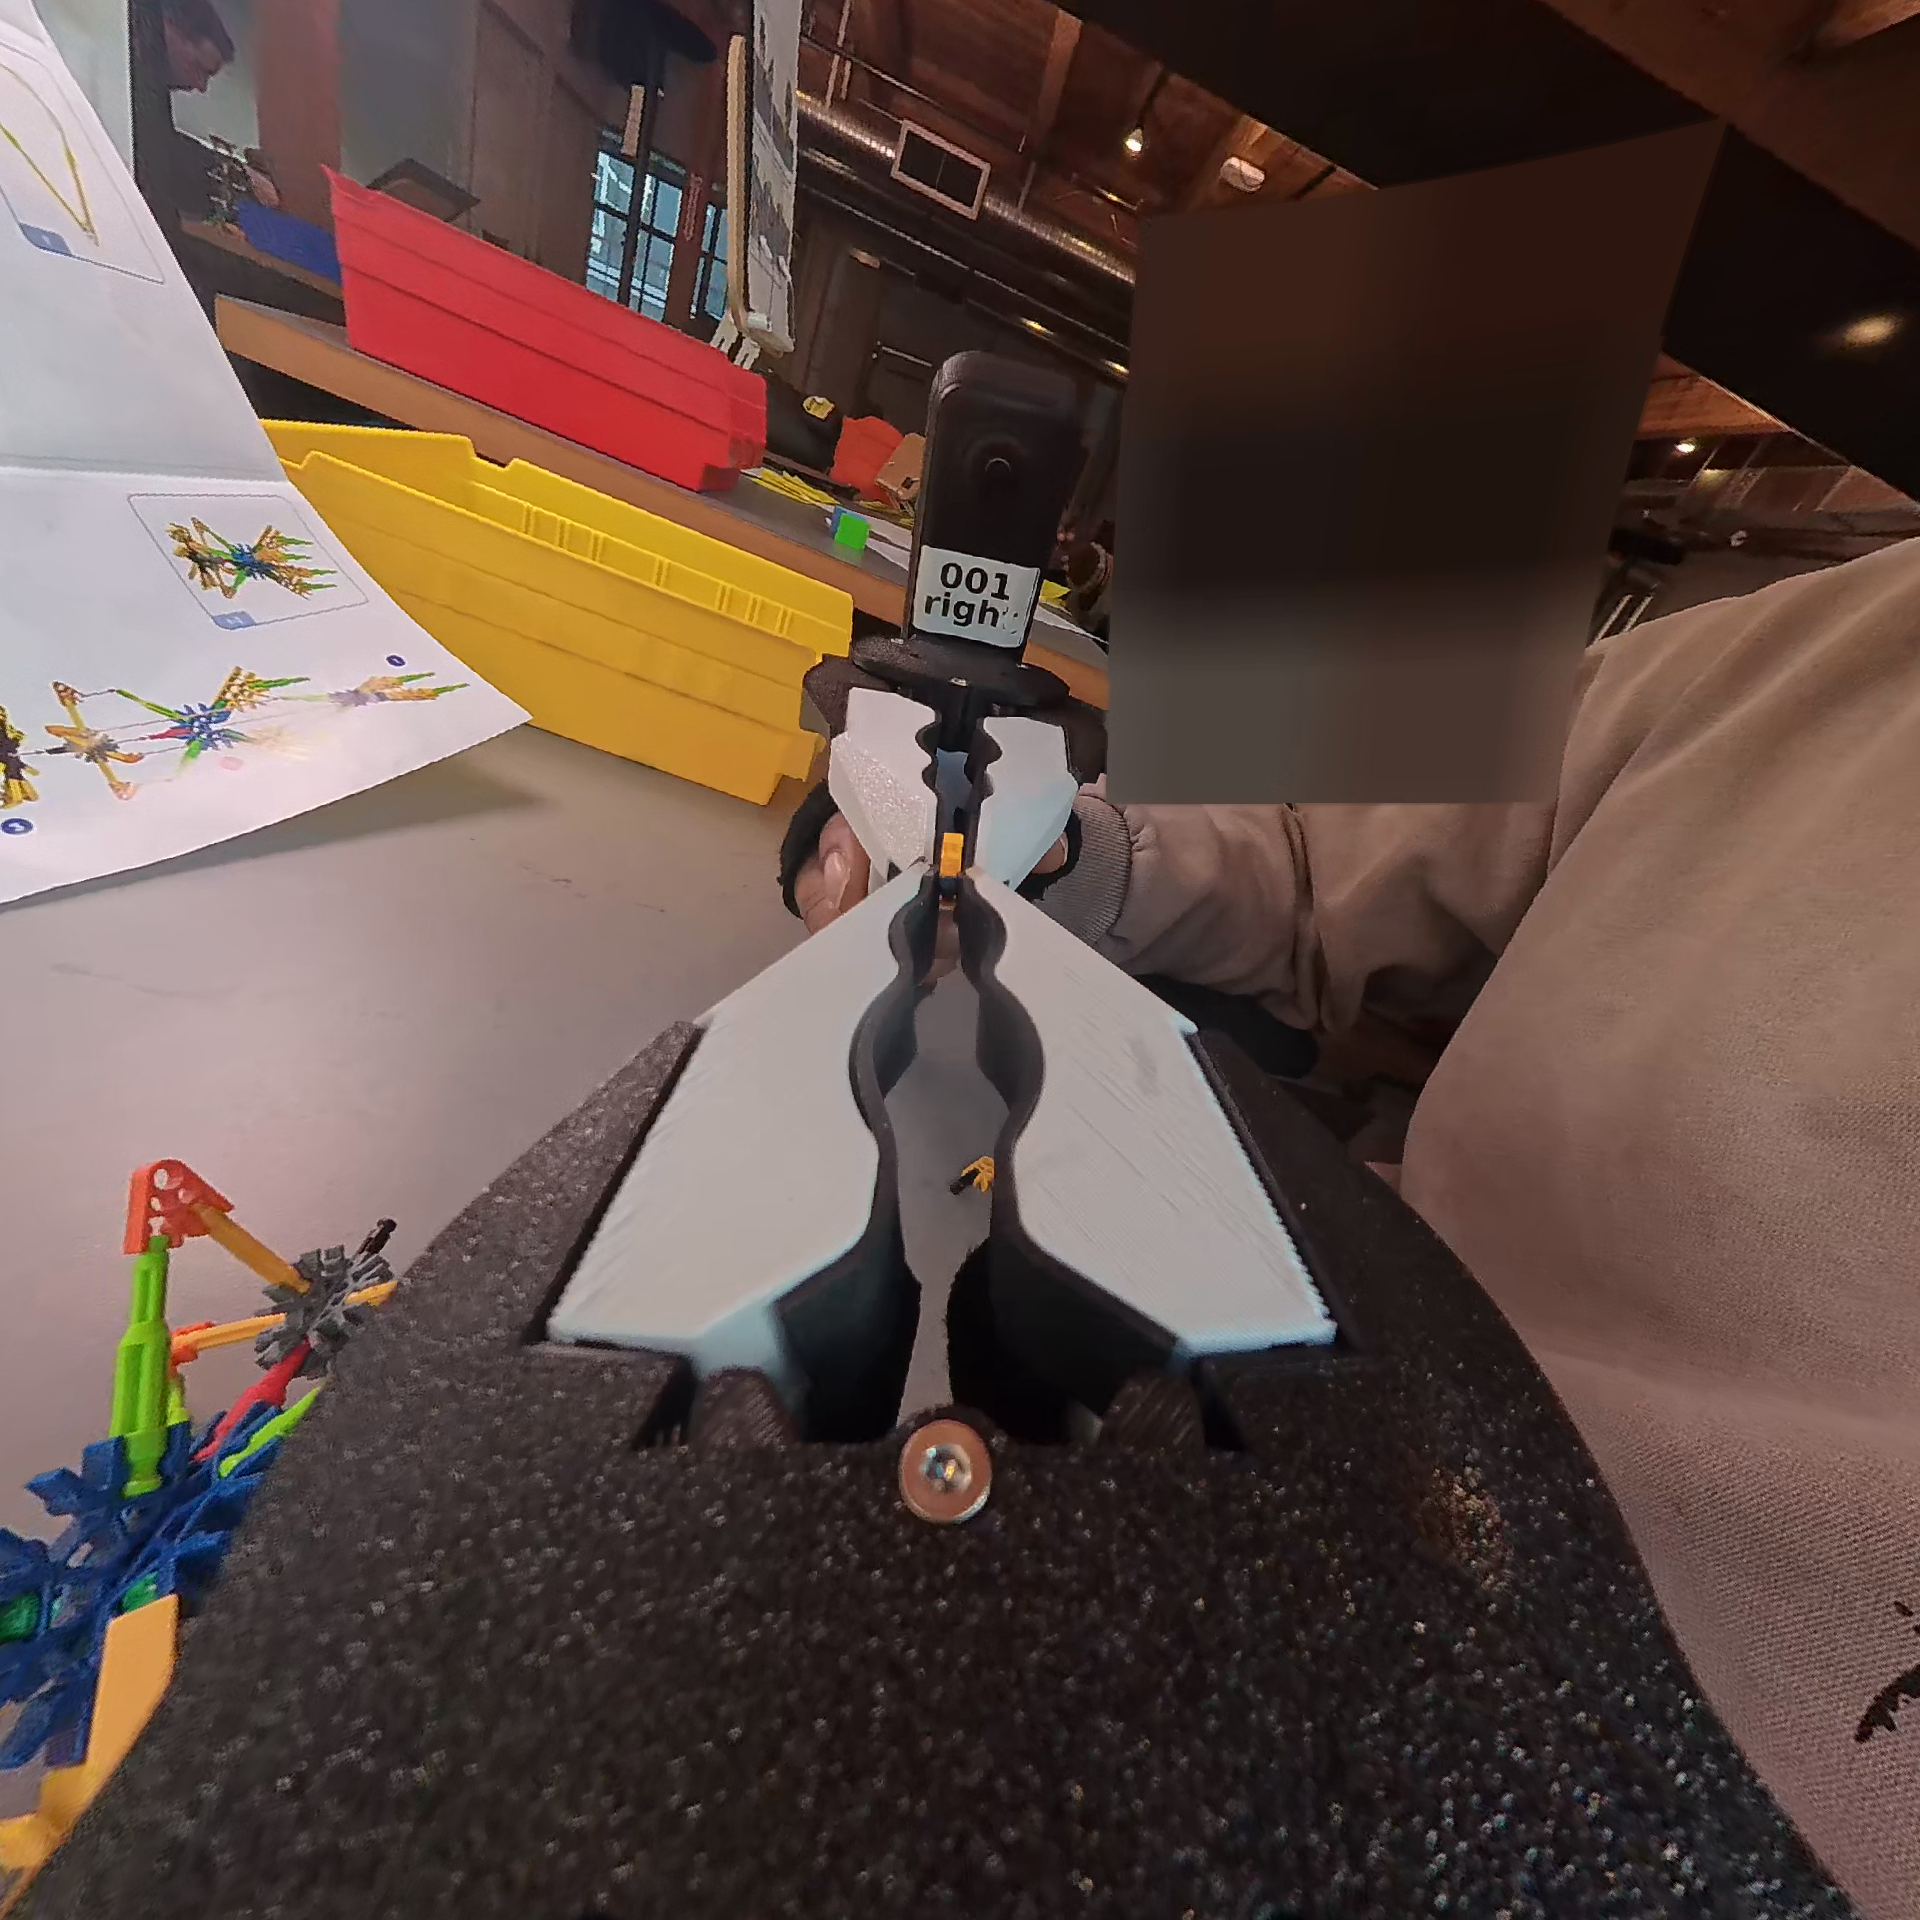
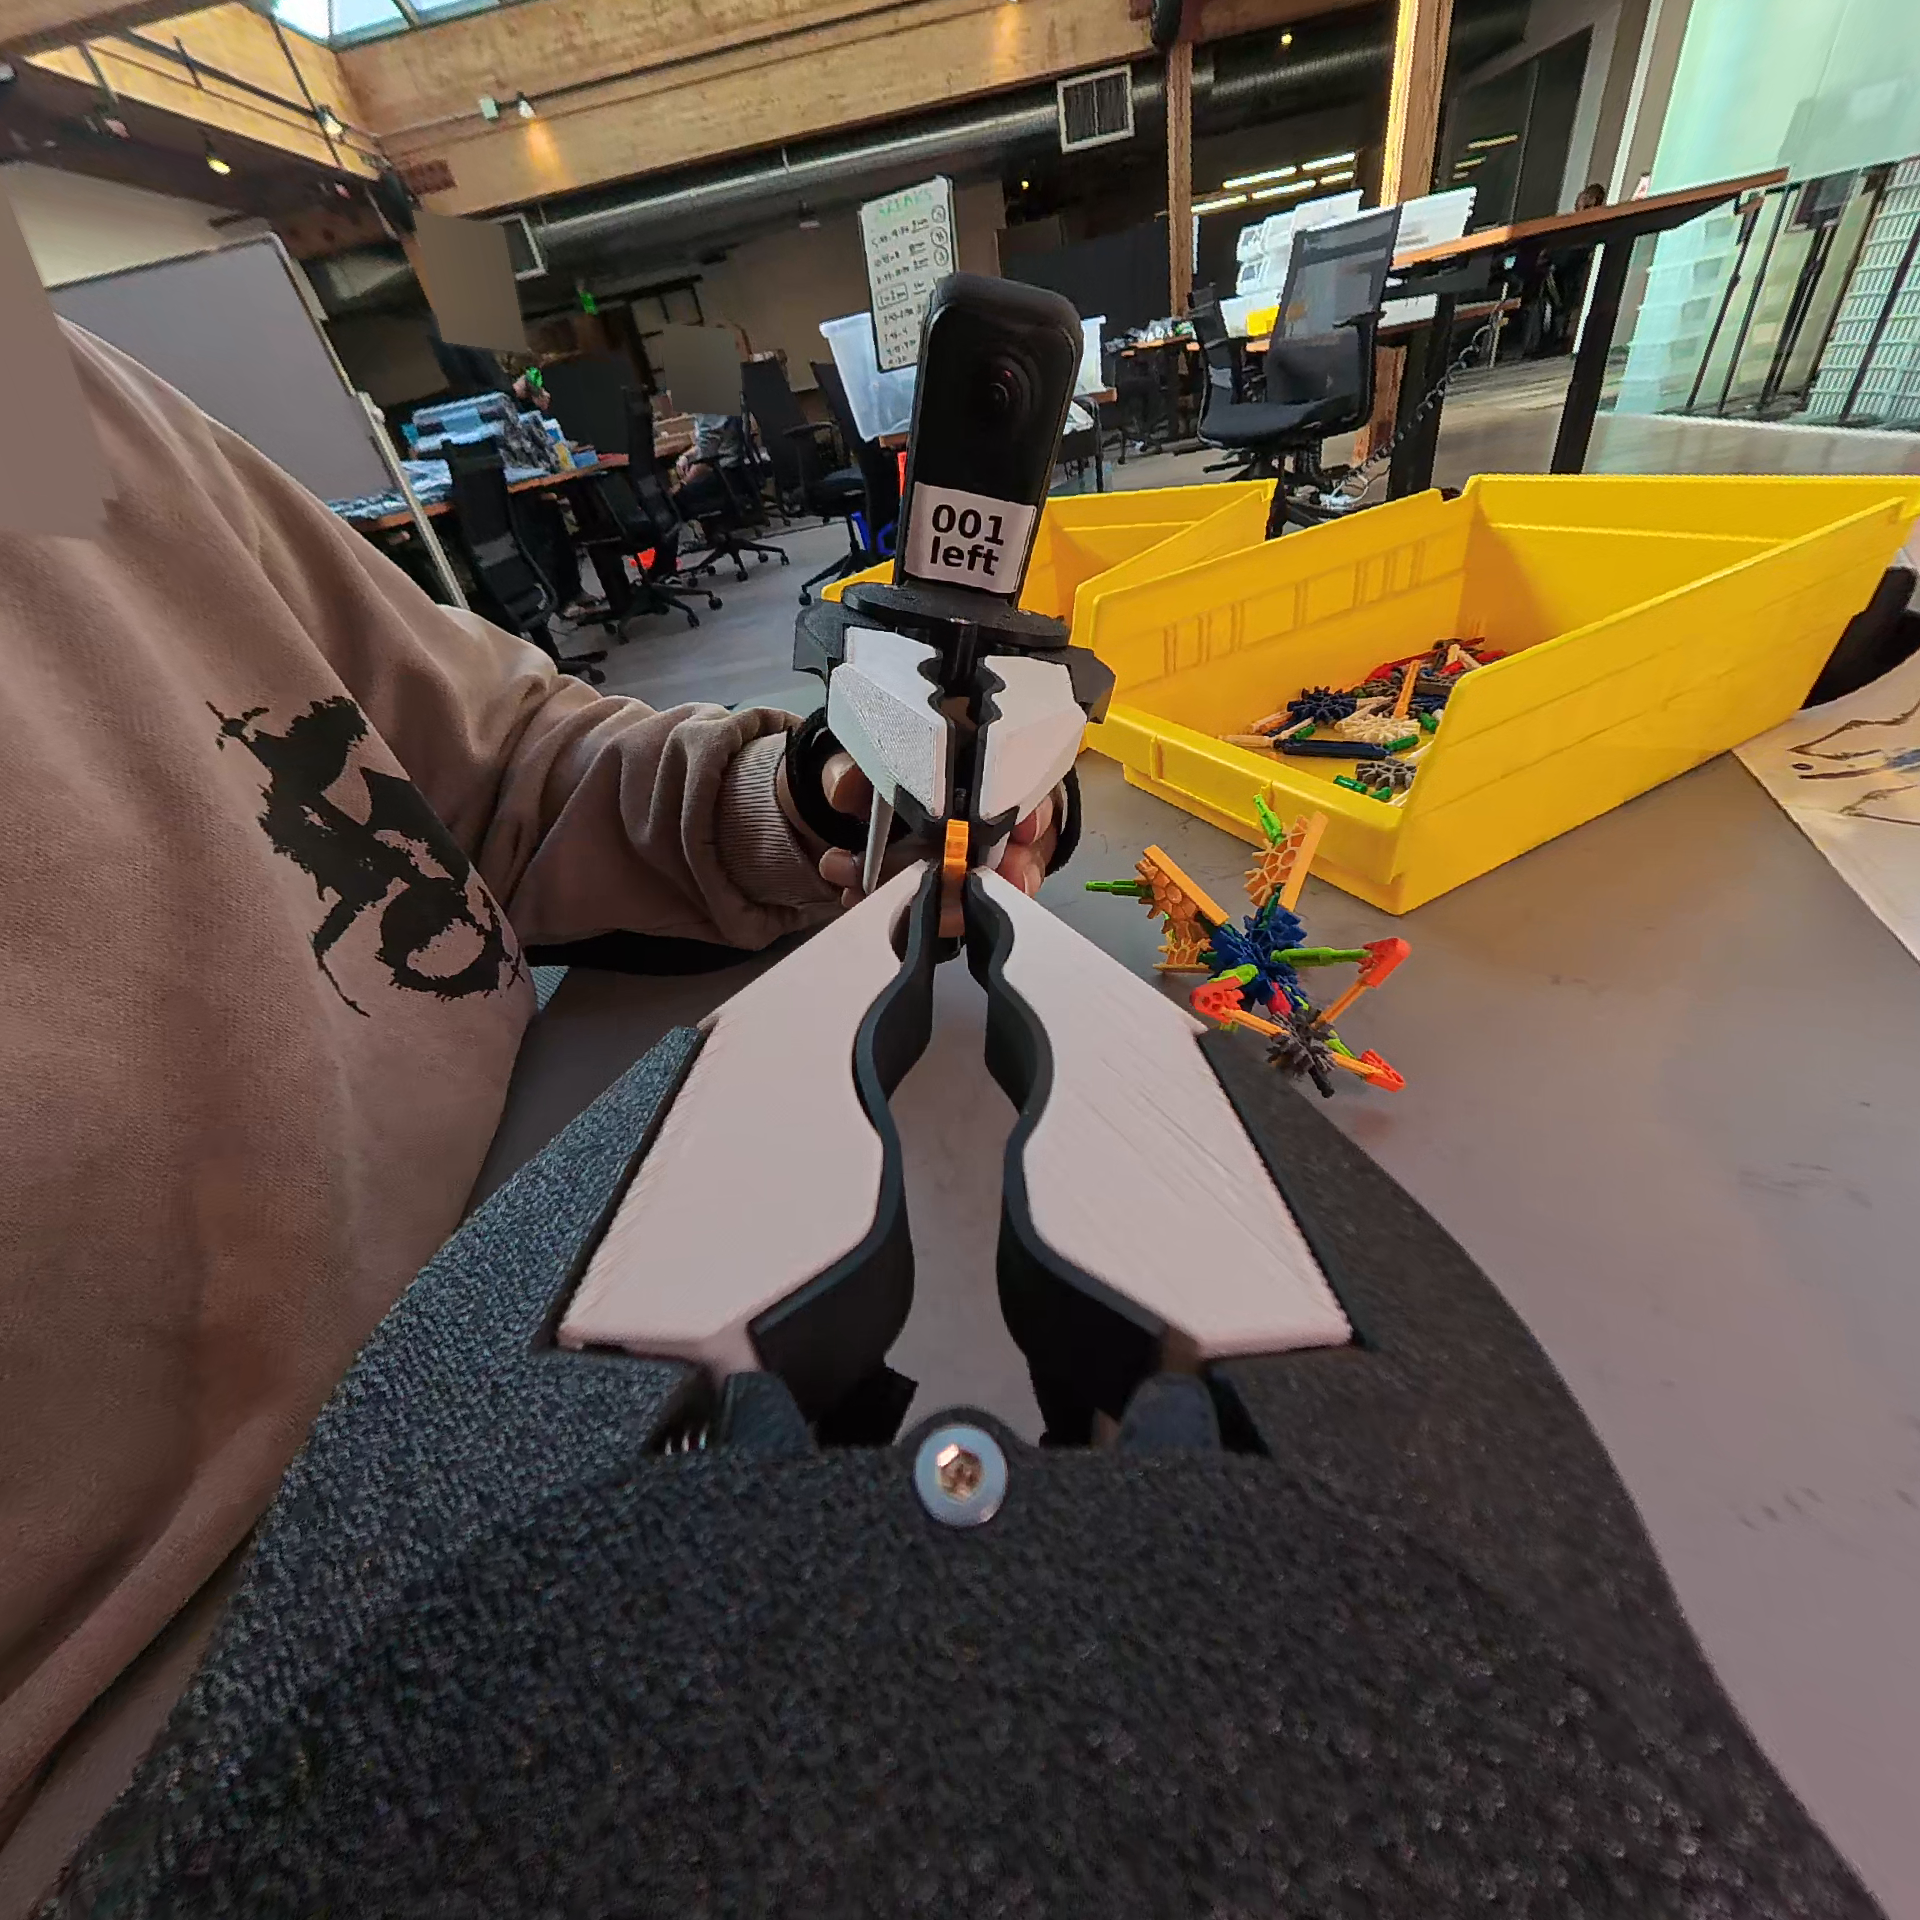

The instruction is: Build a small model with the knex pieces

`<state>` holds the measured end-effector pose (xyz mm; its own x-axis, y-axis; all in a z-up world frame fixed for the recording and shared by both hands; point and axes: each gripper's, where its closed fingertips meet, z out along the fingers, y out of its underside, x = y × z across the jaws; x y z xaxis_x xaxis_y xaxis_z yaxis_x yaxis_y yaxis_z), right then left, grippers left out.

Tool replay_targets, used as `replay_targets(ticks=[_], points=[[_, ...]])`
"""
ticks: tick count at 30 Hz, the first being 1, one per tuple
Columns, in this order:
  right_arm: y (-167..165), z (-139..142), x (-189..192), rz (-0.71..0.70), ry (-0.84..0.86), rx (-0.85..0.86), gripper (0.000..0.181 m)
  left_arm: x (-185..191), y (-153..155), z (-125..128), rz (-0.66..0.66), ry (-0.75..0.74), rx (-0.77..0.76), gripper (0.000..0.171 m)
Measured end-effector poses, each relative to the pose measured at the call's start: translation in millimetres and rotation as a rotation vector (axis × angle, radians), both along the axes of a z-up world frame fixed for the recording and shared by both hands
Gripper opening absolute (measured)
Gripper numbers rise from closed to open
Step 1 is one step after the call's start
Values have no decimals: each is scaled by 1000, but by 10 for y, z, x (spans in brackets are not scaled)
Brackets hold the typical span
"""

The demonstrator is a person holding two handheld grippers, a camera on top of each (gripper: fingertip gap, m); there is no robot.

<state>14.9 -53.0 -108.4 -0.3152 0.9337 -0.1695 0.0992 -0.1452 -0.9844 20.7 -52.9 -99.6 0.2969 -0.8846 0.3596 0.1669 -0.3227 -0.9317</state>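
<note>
- Instruction sheet [image 1: 156,520]: printed paper with build diagrams, far left of the left claw, one end raised off the table [image 1: 416,987], propped up as if for reading.
- Toy model [image 1: 156,1403]: part-built rod-and-connector figure in blue, green, orange and grey. It sits on the table near the left claw's left flank, touched by neither claw.
- Yellow bin stack [image 1: 582,623]: nested bins, ahead-left of the left claw and well apart from it. Red bins [image 1: 540,322] sit beyond, on a farther table.
- Left gripper [image 1: 945,888]: raised above the table, tips clenched. They appear to pinch one end of the orange piece [image 1: 949,850].
- Small yellow part [image 1: 977,1174]: loose on the table, seen below between the left claw's fingers.
- Right gripper [image 1: 949,831]: directly ahead, tip to tip with the left claw and clenched on the same orange piece. The head-on pose suggests one claw steadies the piece while the other works on it.
- Sleeve [image 1: 1247,894]: beige, behind the right claw. A hand [image 1: 831,862] is wrapped around that claw's grip.
- Open yellow bin [image 2: 1226,774]: ahead-right of the right claw, on the table.
- Loose parts [image 2: 1361,717]: rods and connectors in the open yellow bin, within easy reach.
</note>
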Motion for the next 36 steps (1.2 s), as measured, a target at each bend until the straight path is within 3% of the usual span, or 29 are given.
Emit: replay_targets(ticks=[11,15,21,26,30,33,36], points=[[68,-59,-2,-2,-35,-73,1,-17,57,-99,7,16,-57,3],[190,-161,-47,-77,-98,-89,1,-72,191,-216,111,86,-84,3],[461,-414,-213,-362,-224,-30,2,-252,457,-462,452,484,105,3],[597,-410,-281,-522,-244,43,0,-321,578,-434,664,856,408,2],[680,-390,-315,-572,-229,31,0,-319,634,-414,676,848,413,2],[1001,-399,-235,-668,-234,47,0,-45,524,-375,566,691,329,2],[1090,-265,-125,-673,-188,94,0,-148,569,-367,539,615,252,2]])
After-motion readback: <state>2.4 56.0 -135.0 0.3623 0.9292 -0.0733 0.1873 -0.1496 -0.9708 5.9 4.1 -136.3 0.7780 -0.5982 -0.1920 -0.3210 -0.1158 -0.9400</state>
